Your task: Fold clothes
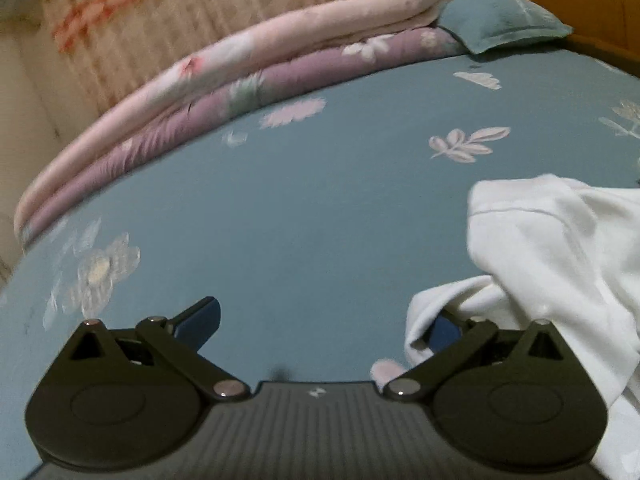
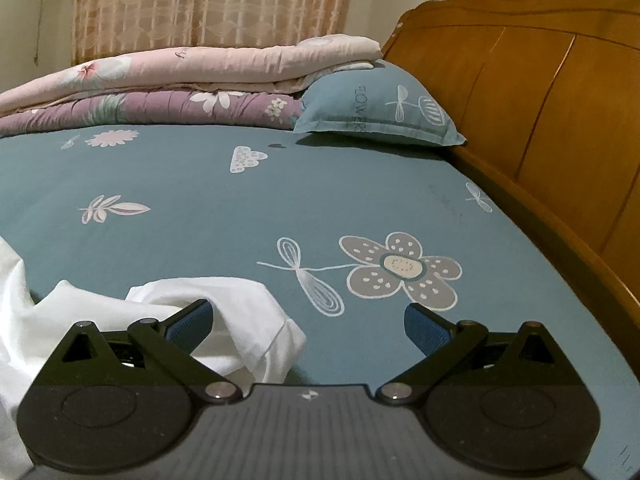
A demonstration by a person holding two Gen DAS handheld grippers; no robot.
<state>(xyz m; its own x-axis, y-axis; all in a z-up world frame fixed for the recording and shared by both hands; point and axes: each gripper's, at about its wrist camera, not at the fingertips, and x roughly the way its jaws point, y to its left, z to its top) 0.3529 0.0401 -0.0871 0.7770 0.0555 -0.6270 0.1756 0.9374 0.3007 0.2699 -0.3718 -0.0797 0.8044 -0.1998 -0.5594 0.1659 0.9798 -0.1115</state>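
a crumpled white cotton garment is lying unfolded in loose bunches on the teal flower-printed bed sheet, its folding yet to show, while the left tool and right tool are hovering spread wide, gripping nothing.

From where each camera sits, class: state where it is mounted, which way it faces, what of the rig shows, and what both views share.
Left wrist: on the left gripper, low over the bed sheet, facing the folded quilts; open fingers show.
Right wrist: on the right gripper, facing the pillow and headboard; open fingers show.
Shared: white garment, quilts, pillow, sheet.
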